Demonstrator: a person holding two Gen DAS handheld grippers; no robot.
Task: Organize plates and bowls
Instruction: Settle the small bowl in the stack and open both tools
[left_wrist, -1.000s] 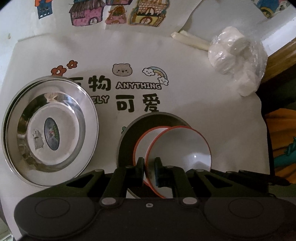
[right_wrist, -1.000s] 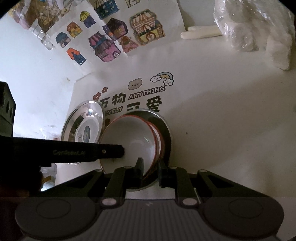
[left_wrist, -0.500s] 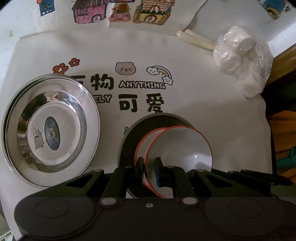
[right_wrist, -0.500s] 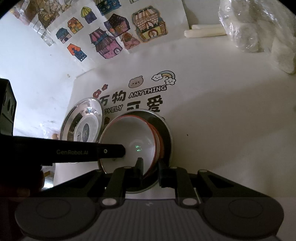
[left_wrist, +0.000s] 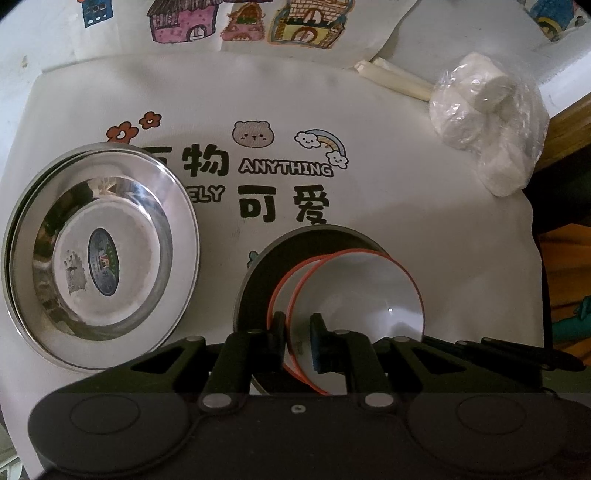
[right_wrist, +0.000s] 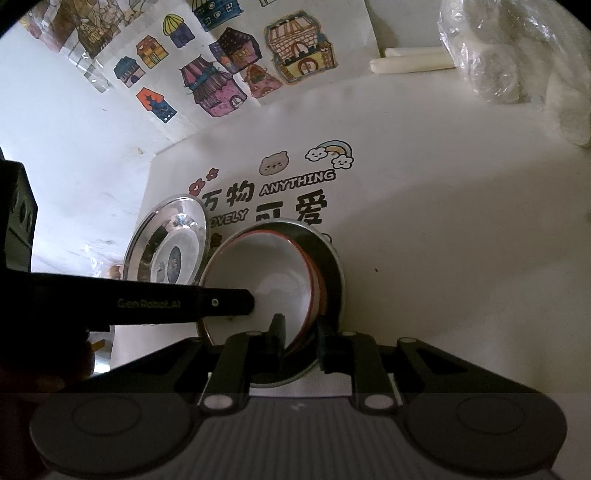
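Two white bowls with orange rims sit nested and tilted inside a grey steel bowl on the printed cloth. My left gripper is shut on the near rim of the upper white bowl. In the right wrist view my right gripper straddles the rims of the white bowls. Its jaws are opening slightly, and the pads still look to be touching the rims. One finger of the left gripper reaches in from the left over the bowl. A stack of steel plates lies to the left.
A white printed cloth covers the table. A plastic bag of white rolls and pale sticks lie at the far right. Sheets with house drawings lie at the back. The table edge drops off on the right.
The right gripper's jaws have parted a little around the bowl rims. Both hands and the bowls have stayed in place.
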